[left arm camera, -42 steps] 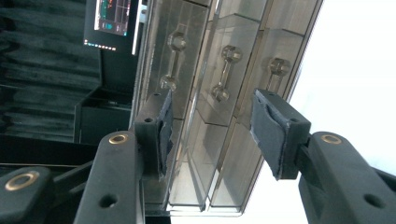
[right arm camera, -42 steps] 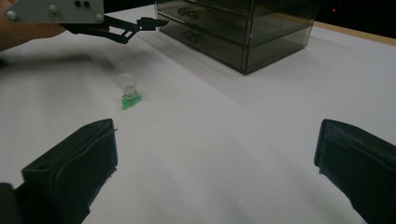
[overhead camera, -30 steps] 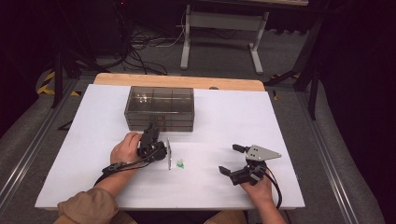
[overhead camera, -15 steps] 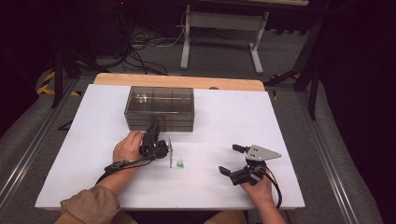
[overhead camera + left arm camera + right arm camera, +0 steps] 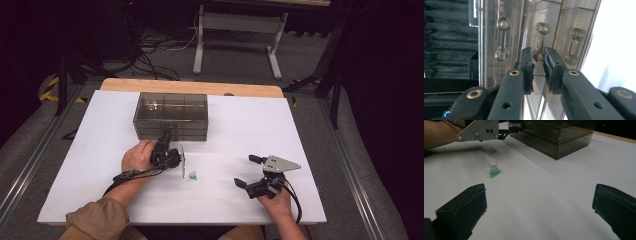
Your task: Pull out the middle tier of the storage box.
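A smoky clear drawer cabinet [image 5: 171, 115] stands at the middle back of the white table [image 5: 300, 125]. My left gripper [image 5: 165, 139] lies on its side against the cabinet front. In the left gripper view its jaws [image 5: 538, 53] have just been closing around the knob end of the middle drawer handle [image 5: 540, 37], and the pads touch that knob on both sides. My right gripper [image 5: 248, 171] rests at the front right, open with nothing between its pads [image 5: 464, 210]. A small green and white piece [image 5: 193, 176] [image 5: 494, 171] lies on the table between the two hands.
Two more drawer handles [image 5: 503, 37] [image 5: 574, 45] flank the gripped one. The cabinet [image 5: 559, 137] and the left gripper's grey plate [image 5: 480, 130] lie beyond the right gripper. A wooden table edge [image 5: 190, 86] runs behind the cabinet.
The left gripper has edged slightly toward the cabinet front. The right hand and the green piece have stayed where they were.
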### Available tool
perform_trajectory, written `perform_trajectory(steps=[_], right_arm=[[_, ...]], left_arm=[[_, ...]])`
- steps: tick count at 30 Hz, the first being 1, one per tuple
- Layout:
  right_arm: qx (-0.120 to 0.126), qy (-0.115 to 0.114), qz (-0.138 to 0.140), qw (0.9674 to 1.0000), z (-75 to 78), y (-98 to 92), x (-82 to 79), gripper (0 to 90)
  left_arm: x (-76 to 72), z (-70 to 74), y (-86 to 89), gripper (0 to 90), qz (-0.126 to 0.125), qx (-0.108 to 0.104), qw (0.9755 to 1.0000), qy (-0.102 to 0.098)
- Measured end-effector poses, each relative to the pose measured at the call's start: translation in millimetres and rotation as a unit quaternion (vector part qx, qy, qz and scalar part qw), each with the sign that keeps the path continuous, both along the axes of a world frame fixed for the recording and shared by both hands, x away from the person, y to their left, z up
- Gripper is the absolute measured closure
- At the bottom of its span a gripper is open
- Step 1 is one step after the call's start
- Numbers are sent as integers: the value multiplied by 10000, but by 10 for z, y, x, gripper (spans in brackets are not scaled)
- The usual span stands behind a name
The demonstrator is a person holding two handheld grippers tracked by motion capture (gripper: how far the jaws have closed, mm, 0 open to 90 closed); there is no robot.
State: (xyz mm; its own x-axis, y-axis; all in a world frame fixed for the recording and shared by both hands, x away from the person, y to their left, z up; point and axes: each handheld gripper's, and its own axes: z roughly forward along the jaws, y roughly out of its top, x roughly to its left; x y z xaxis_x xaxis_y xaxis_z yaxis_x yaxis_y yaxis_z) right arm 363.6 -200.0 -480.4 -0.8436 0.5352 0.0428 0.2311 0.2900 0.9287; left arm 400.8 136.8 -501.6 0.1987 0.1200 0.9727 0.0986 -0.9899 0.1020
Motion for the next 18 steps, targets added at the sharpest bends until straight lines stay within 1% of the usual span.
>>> perform_trajectory(steps=[5,9,10,13,18], right_arm=[[-1,0,3,10000,0,1,-1,0],[0,-3,4,10000,0,0,0,0],[0,-4,3,10000,0,0,0,0],[1,-3,3,10000,0,1,-1,0],[-1,-1,5,10000,-1,1,0,0]], left_arm=[[-2,2,1,799,-6,7,10000,6],[-8,11,1,802,23,-10,10000,49],[-6,8,5,803,-9,-28,10000,30],[-18,18,6,805,22,-44,10000,81],[-46,31,5,805,28,-48,9999,104]])
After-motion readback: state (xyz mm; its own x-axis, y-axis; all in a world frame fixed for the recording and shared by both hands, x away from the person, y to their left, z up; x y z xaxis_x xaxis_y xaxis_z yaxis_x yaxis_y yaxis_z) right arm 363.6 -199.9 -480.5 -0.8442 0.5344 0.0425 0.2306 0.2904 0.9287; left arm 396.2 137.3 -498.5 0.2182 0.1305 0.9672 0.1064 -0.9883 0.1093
